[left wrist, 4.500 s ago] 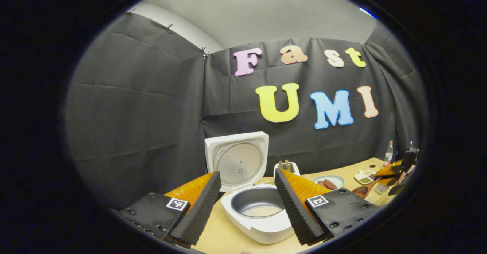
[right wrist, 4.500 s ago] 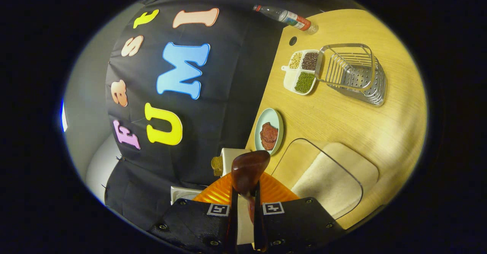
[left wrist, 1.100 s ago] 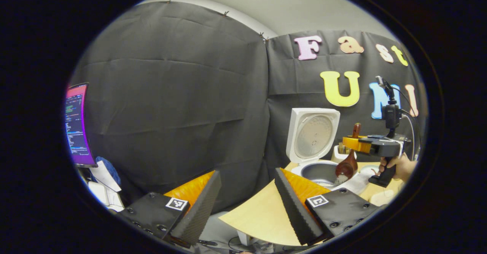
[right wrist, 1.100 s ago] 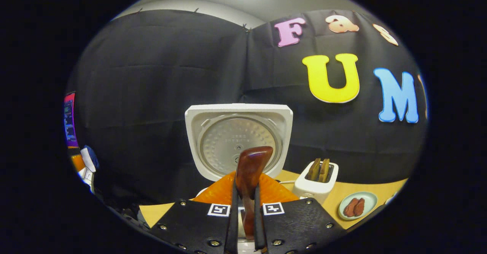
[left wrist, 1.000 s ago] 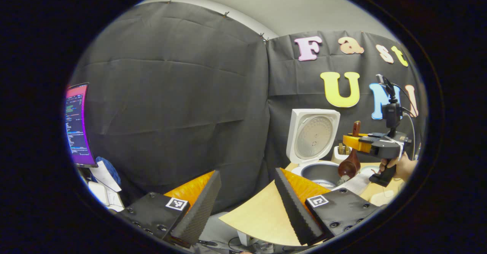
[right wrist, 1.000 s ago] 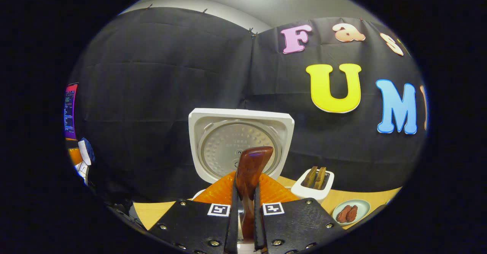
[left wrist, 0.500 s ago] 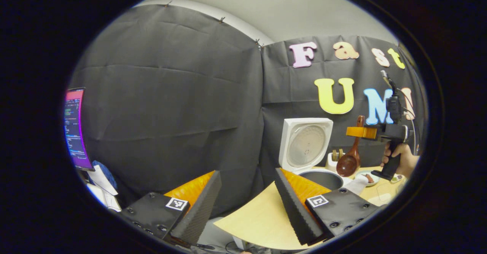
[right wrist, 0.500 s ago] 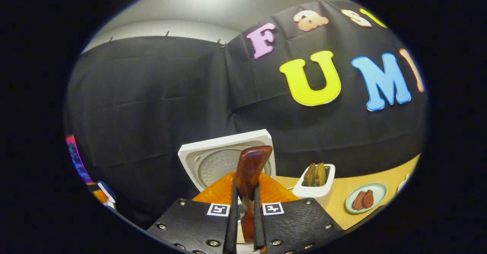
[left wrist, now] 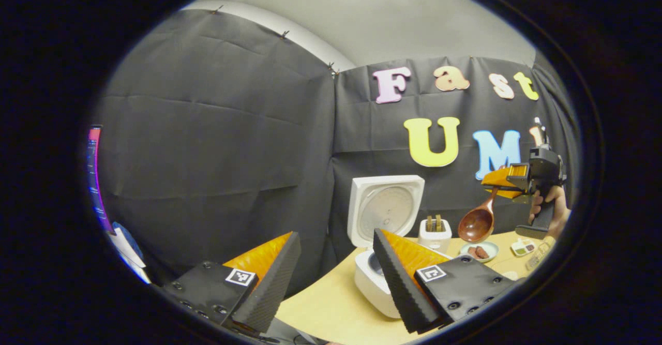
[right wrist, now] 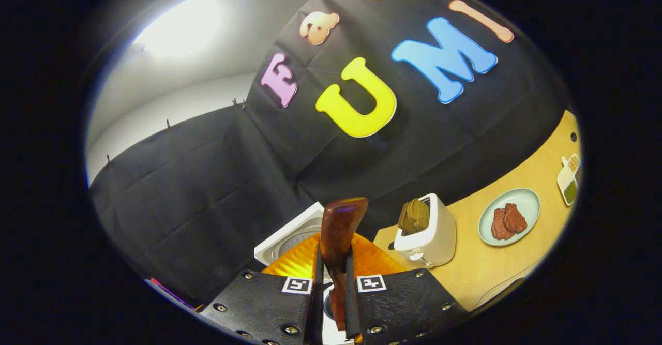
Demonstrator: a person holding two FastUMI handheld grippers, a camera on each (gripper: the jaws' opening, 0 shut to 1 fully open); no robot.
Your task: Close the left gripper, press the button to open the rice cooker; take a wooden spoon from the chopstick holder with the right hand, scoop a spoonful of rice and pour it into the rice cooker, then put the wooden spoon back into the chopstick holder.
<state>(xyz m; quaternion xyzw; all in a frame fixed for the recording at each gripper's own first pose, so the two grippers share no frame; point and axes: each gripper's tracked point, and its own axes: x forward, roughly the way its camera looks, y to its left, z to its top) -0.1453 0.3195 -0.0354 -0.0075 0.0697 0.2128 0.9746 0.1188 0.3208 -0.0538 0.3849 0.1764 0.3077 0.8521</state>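
The right claw point(left wrist: 509, 179), clamped on the spoon point(left wrist: 477, 223), hangs above and right of the holder point(left wrist: 434, 234); left claw point(left wrist: 336, 272) gapes empty.

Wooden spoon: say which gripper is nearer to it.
Right. The right gripper is clamped on the wooden spoon, its handle between the jaws, held in the air. The left gripper hangs open at the table's near edge, apart from it.

White rice cooker point(left wrist: 373, 278) on the table, lid standing open, dark wooden spoon point(left wrist: 477, 224) held in the air, bowl hanging downward, well right of it
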